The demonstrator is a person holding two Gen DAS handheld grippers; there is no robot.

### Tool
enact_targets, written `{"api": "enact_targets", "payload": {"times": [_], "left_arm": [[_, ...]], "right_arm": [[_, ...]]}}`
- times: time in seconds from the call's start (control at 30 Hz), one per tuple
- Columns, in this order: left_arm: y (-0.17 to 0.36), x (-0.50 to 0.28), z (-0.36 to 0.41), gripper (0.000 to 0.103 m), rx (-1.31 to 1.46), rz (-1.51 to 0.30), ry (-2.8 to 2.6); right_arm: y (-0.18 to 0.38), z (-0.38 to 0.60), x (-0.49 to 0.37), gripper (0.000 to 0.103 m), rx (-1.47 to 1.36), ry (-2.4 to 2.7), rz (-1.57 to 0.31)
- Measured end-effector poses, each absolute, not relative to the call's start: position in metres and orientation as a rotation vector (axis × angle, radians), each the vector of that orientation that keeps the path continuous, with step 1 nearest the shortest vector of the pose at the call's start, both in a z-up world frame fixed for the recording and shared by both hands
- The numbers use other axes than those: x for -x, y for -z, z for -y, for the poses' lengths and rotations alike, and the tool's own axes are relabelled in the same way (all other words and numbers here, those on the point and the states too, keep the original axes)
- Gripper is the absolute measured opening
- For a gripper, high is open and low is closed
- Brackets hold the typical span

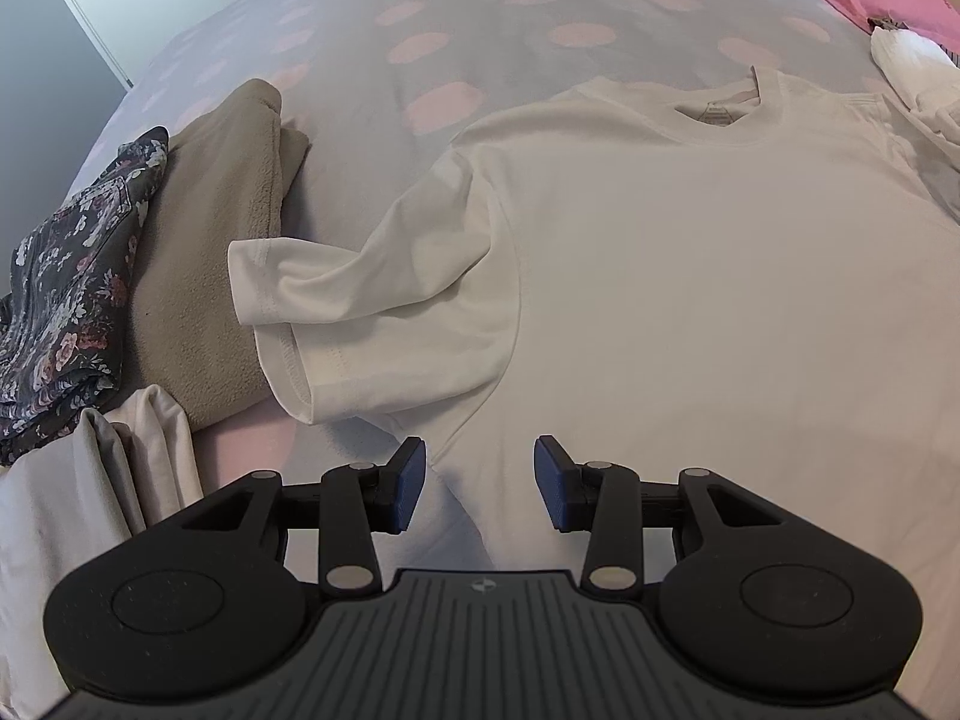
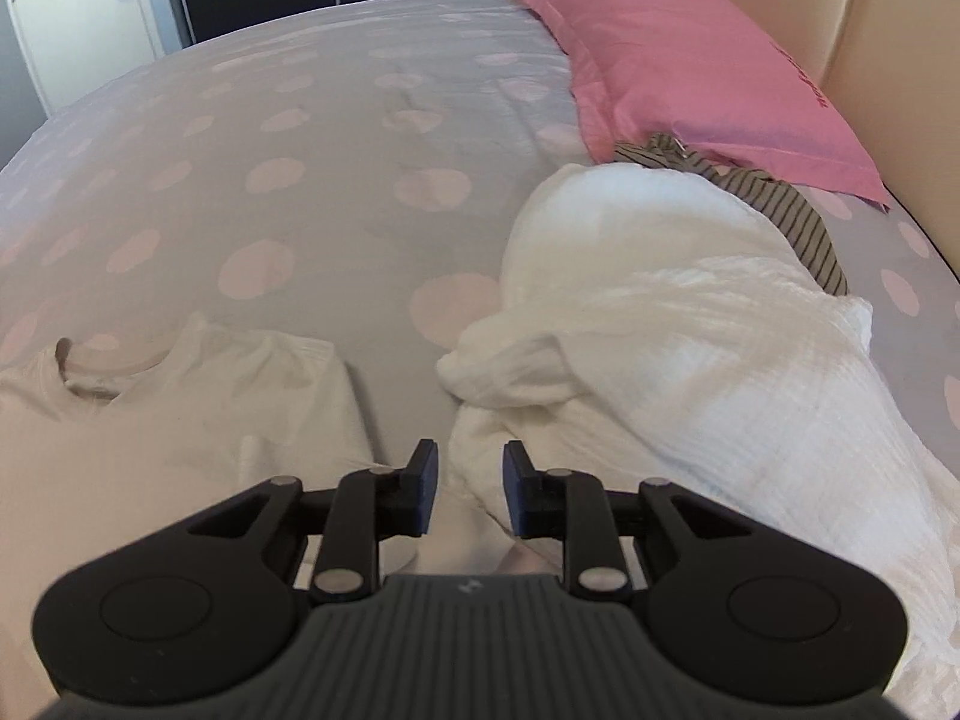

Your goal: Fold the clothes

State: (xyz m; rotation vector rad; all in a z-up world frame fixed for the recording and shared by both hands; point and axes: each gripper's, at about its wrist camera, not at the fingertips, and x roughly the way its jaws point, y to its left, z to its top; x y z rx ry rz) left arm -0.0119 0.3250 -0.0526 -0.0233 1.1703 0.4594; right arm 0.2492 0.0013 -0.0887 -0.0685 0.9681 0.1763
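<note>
A white T-shirt (image 1: 690,276) lies spread flat on the bed, collar (image 1: 720,108) at the far side, its left sleeve (image 1: 336,300) crumpled out over a tan garment. My left gripper (image 1: 480,483) hovers open over the shirt's side seam below that sleeve, nothing between its blue pads. In the right wrist view the same T-shirt (image 2: 180,414) shows at the left with its right shoulder and sleeve. My right gripper (image 2: 470,492) stands open just above the gap between the shirt's sleeve and a white crinkled garment (image 2: 690,348), holding nothing.
A folded tan garment (image 1: 222,228), a dark floral garment (image 1: 72,282) and a cream cloth (image 1: 90,480) lie left of the shirt. A striped garment (image 2: 780,204) and pink pillow (image 2: 690,60) lie at the right near the headboard (image 2: 888,60). The polka-dot bedspread (image 2: 270,180) stretches beyond.
</note>
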Motion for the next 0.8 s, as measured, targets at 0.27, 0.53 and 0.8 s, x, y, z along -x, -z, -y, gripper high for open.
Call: {"api": "enact_targets", "payload": {"times": [0.27,0.53,0.8], "left_arm": [[0.054,0.01,-0.324,0.038,0.024,-1.175,-0.459],[0.056,0.009,-0.324,0.038,0.024,-1.179,-0.45],[0.058,0.009,-0.327,0.038,0.029,-1.187,-0.452]], "right_arm": [[0.105,-0.01,-0.252,0.03,0.045,-0.28,-0.962],[0.115,-0.031,-0.254,0.036,0.077,-0.412,-0.95],[0.151,-0.061,-0.242,0.019,0.231,-0.463,-1.115]]}}
